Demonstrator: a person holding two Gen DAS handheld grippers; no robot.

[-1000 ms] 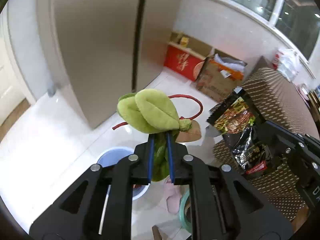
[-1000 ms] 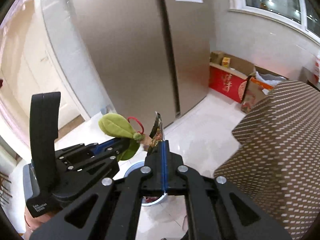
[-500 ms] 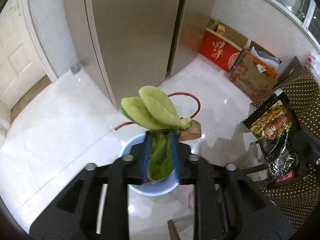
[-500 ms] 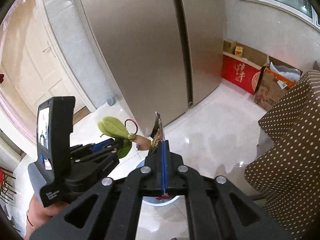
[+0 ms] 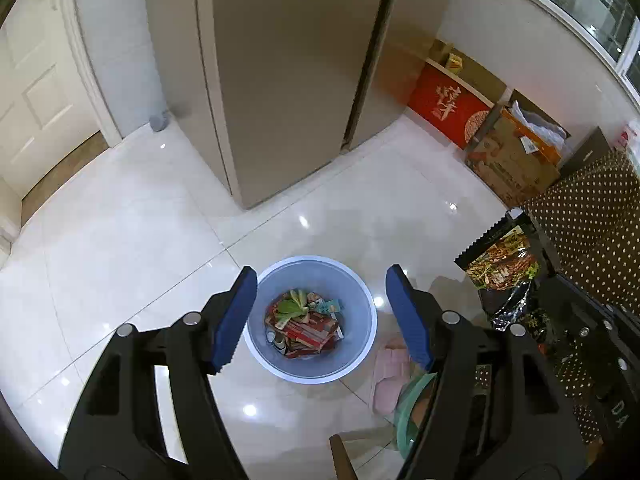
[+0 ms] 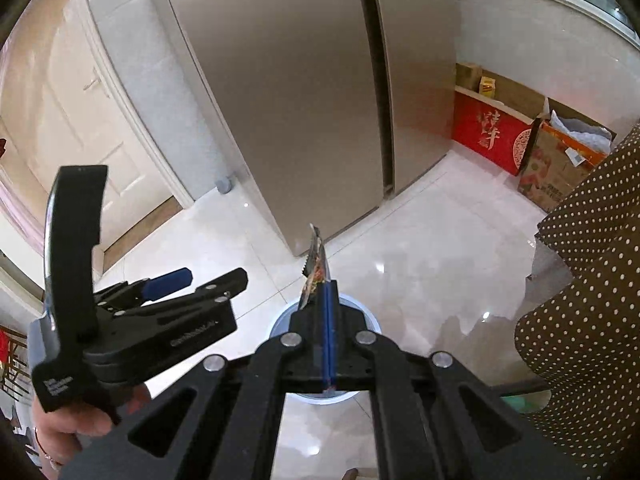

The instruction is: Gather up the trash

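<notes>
My left gripper hangs over the pale blue waste bin on the floor. Its jaws are opening and nothing is between the blue pads. A green leafy scrap lies in the bin on top of red wrappers. My right gripper is shut on a dark printed snack packet, held edge-on above the bin. That packet also shows in the left wrist view, right of the bin. The left gripper shows in the right wrist view, held by a hand.
A tall steel fridge stands behind the bin. A red box and a cardboard box sit by the far wall. A brown dotted tablecloth hangs at the right. A pink slipper lies beside the bin.
The left jaws spread apart and the green leafy scrap dropped from them into the bin. Both grippers sank closer to the bin. The right one stayed shut on the packet.
</notes>
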